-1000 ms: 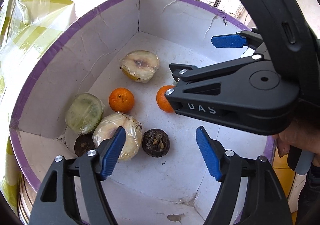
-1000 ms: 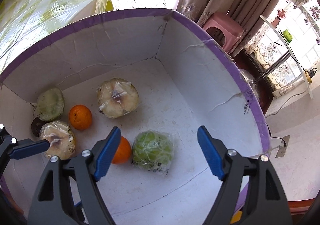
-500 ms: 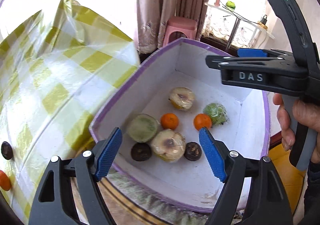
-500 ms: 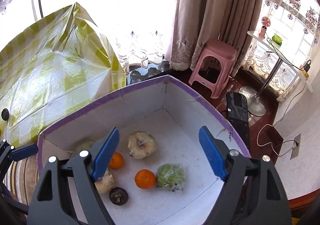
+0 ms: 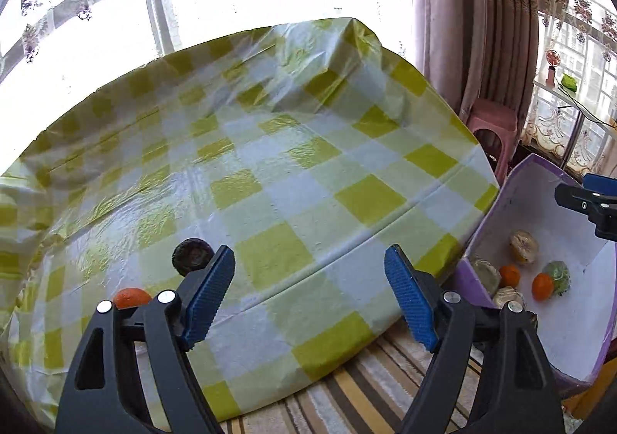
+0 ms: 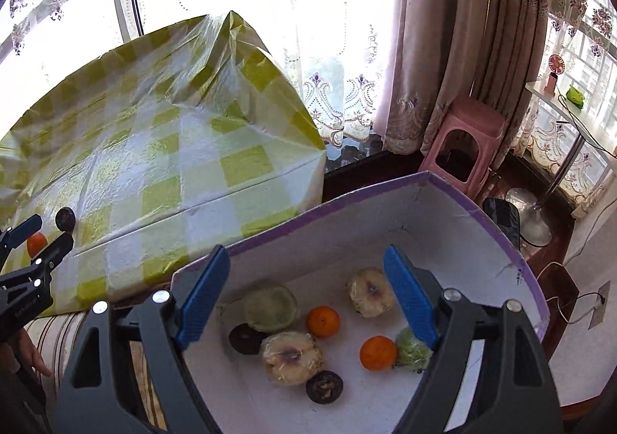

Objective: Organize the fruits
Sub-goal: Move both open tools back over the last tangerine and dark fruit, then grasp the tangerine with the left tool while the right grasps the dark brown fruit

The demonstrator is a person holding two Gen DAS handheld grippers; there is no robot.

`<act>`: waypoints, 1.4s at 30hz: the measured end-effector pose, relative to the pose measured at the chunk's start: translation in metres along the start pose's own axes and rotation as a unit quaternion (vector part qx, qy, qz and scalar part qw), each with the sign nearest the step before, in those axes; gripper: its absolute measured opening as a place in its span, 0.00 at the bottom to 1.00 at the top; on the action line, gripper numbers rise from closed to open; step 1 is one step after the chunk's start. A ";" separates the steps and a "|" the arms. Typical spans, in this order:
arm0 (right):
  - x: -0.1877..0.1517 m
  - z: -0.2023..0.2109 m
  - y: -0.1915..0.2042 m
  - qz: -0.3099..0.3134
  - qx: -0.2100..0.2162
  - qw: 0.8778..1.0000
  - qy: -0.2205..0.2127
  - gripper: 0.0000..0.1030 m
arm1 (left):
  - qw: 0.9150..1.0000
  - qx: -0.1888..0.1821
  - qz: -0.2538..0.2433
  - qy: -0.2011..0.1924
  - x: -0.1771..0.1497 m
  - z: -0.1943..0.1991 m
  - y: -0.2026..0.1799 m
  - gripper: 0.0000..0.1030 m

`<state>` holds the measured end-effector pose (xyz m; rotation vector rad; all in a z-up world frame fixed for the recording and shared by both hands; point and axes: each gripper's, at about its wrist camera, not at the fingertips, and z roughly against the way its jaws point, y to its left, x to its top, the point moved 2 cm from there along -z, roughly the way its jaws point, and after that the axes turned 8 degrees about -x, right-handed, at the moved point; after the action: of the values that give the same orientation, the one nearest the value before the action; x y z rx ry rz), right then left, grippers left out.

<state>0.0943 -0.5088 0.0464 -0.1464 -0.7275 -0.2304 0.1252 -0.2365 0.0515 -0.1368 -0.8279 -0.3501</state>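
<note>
Left wrist view: bench (image 5: 293, 179) faced from above. Right wrist view: box (image 6: 443, 202) overlooked nearby. Both are shared.

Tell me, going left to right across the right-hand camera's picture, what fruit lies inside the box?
Dark round fruit → wrapped green fruit → wrapped pale fruit → orange → wrapped pale fruit at the back → wrapped green fruit on the right.

Glossy crinkled plastic tablecloth (image 5: 293, 179), matt white cardboard box (image 6: 455, 218), film-wrapped fruit (image 6: 291, 357), ribbed blue tong pads (image 5: 210, 299).
</note>
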 end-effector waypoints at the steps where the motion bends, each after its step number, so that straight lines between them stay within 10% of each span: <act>1: 0.000 0.000 0.007 0.004 0.007 1.000 0.000 0.83 | 1.000 0.011 0.010 -0.002 -0.001 0.002 0.012 0.76; 13: -0.004 -0.001 0.092 0.060 0.066 0.996 0.000 0.83 | 0.991 0.095 0.086 0.044 -0.026 -0.001 0.108 0.74; 24: -0.005 -0.002 0.172 0.085 0.140 0.987 -0.005 0.83 | 0.984 0.086 0.129 0.084 -0.046 -0.020 0.144 0.49; 34: -0.001 -0.010 0.250 0.120 0.164 0.979 -0.015 0.83 | 0.978 0.095 0.175 0.064 -0.054 -0.013 0.167 0.43; 42: 0.008 -0.022 0.301 0.134 0.177 0.975 -0.026 0.82 | 0.956 0.156 0.247 0.032 -0.064 0.007 0.205 0.43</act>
<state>0.1921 -0.2243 0.0194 0.0892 -0.7805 0.1621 0.1539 -0.0274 0.0118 -0.0336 -0.7468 0.2478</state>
